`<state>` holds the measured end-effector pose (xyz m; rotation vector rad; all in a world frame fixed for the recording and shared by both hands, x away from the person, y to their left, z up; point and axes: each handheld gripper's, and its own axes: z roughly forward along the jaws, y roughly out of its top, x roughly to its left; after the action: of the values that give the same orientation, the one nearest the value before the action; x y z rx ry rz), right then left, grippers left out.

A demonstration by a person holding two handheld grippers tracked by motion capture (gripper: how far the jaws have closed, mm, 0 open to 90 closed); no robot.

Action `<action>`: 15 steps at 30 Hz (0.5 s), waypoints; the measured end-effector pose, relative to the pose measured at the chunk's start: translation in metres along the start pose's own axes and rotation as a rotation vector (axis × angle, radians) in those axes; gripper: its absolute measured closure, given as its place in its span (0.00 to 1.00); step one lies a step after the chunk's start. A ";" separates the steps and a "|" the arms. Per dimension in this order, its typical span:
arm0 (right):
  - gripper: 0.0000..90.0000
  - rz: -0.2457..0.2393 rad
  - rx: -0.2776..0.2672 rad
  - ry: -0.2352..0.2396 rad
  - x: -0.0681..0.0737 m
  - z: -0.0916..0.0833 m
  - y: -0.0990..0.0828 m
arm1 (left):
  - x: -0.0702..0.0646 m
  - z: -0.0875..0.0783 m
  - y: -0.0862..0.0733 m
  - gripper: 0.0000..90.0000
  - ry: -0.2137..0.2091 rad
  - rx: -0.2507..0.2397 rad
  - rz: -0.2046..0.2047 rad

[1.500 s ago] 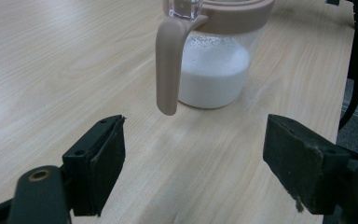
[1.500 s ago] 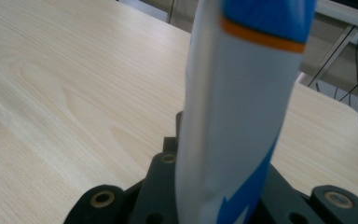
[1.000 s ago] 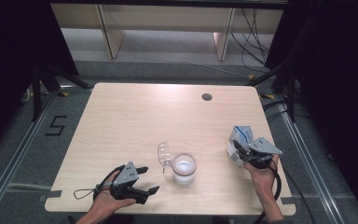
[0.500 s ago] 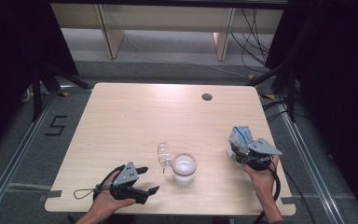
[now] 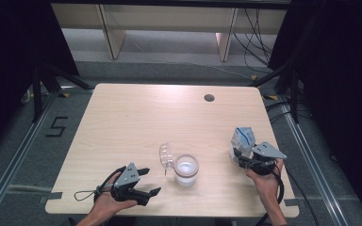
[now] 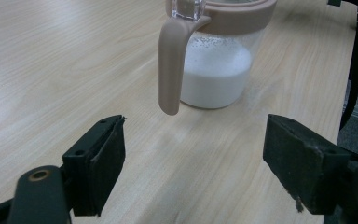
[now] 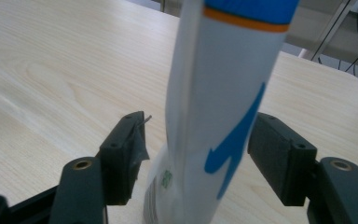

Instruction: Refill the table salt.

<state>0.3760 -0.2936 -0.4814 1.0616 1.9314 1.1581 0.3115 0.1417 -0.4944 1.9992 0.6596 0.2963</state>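
A clear pitcher (image 5: 186, 169) with a pinkish rim and handle (image 6: 172, 60) stands near the table's front middle, part full of something white. Its lid (image 5: 166, 155) is tipped open to the left. My left gripper (image 5: 152, 181) lies open at the front left with nothing between its pads; in the left gripper view its jaws (image 6: 193, 154) face the pitcher (image 6: 219, 70). A white and blue pouch (image 5: 242, 139) stands upright at the right. My right gripper (image 5: 239, 157) has just been opening, and the pouch (image 7: 223, 107) sits between its spread pads (image 7: 126, 149), with a gap at the left one.
The light wooden table (image 5: 136, 117) has a round cable hole (image 5: 209, 98) at the back right. Dark stand legs and cables lie on the floor past the right edge. A "5" (image 5: 56, 126) is marked on the floor at left.
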 end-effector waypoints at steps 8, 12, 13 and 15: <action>0.36 0.049 0.004 0.002 0.005 -0.021 -0.002 | 0.000 0.000 0.000 0.23 0.001 0.001 0.001; 0.34 0.054 0.013 -0.011 0.010 -0.031 0.001 | 0.001 0.000 0.001 0.23 -0.008 -0.006 0.004; 0.34 0.054 0.003 -0.014 0.011 -0.032 0.000 | 0.002 0.000 0.001 0.23 -0.011 -0.007 0.011; 0.33 0.049 0.004 -0.026 0.015 -0.037 0.000 | 0.001 0.000 0.001 0.23 -0.004 -0.012 -0.003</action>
<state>0.3386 -0.2947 -0.4678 1.1261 1.8981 1.1622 0.3129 0.1423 -0.4938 1.9864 0.6565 0.2934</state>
